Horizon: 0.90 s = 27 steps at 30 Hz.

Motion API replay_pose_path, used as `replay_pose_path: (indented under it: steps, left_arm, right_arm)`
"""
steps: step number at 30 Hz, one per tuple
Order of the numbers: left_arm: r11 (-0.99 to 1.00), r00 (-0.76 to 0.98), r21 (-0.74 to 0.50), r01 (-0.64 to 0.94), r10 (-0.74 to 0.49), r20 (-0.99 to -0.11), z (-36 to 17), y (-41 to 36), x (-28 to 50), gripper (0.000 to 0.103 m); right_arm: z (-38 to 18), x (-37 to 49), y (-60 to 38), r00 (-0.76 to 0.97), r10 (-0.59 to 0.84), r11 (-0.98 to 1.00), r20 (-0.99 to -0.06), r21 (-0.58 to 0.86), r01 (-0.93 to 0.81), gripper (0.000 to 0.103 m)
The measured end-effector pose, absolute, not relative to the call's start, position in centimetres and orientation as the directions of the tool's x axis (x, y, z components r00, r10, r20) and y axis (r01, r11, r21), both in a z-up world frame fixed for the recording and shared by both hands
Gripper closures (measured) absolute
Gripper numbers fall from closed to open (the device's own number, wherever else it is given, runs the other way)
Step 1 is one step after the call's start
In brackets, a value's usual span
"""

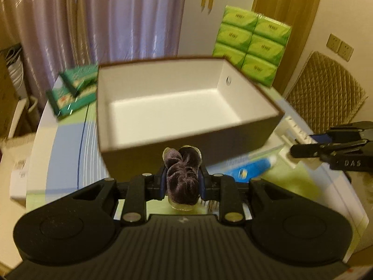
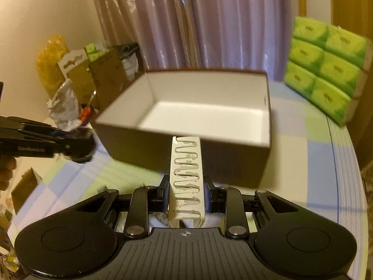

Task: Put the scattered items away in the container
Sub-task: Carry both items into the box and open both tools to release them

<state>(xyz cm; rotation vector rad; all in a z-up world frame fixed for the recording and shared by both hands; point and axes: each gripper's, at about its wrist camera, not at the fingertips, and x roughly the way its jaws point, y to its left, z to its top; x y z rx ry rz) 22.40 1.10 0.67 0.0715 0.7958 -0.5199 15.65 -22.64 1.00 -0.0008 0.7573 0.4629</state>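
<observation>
Velvet scrunchie [image 1: 183, 177] sits clamped in left hand-held gripper [image 1: 183, 182] (box [image 1: 186, 154] just beyond).

lilac curtains [image 1: 130, 16], cream wall [image 2: 46, 7], quilted chair [image 1: 326, 88]

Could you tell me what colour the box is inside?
White inside the box, brown outside; the left wrist view shows it best.

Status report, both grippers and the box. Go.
Left gripper shut on velvet scrunchie. Right gripper shut on white comb. Box ahead, open, nothing inside. Path clear.
</observation>
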Motion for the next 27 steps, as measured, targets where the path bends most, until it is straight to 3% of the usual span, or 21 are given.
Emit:
replay_pose_path:
  steps: [12,27]
  left_arm:
    - [0.861,0.575,-0.126,0.492,-0.43,-0.695,2.1,-2.9,30.2,0.081]
    - [0.87,0.518,-0.116,0.479,-0.387,-0.763,-1.4,-5.4,37.7,0.08]
  right_arm:
    - [3.7,23.9,-20.1,0.672,0.431,0.884,-0.603,0.132,-0.449,0.078]
    - [-1.2,31.9,-19.2,0.575,0.379,0.899,-0.725,0.14,-0.416,0.078]
